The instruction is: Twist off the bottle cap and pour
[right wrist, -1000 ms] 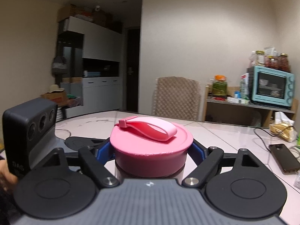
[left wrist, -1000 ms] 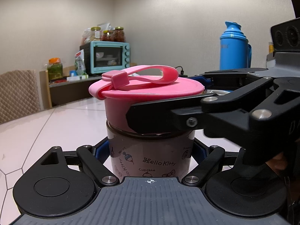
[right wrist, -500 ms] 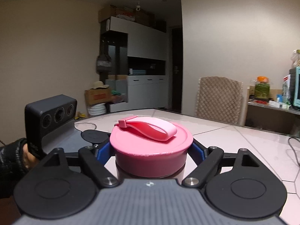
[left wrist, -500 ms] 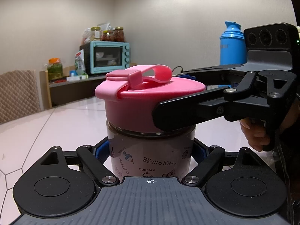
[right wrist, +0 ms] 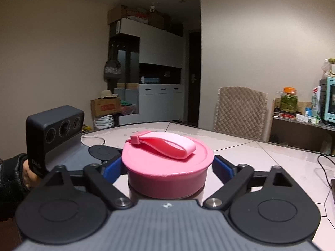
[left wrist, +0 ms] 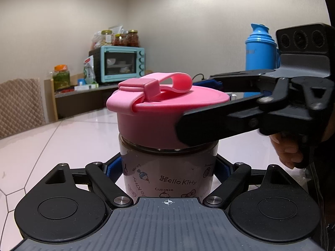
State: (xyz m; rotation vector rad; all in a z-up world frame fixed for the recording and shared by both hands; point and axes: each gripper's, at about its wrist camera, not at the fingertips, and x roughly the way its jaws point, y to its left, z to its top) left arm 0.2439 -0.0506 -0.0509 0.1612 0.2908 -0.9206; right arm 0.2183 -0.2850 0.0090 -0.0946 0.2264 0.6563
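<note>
A Hello Kitty bottle (left wrist: 167, 175) with brown liquid stands on the white table (left wrist: 62, 142). It carries a wide pink cap (left wrist: 155, 115) with a strap loop on top. My left gripper (left wrist: 168, 167) is shut on the bottle's body, its blue pads against both sides. My right gripper (right wrist: 167, 167) is shut on the pink cap (right wrist: 167, 167), its blue pads on both sides; in the left wrist view it reaches in from the right (left wrist: 240, 113).
A blue thermos (left wrist: 261, 50) stands behind the right gripper. A teal toaster oven (left wrist: 119, 63) with jars sits on a side shelf. A quilted chair (right wrist: 240, 113) stands at the table's far edge. A phone and cable (right wrist: 326, 167) lie at the right.
My right gripper has swung around the bottle while shut on the cap, and the cap's strap has turned with it. The left gripper and the bottle body have stayed still.
</note>
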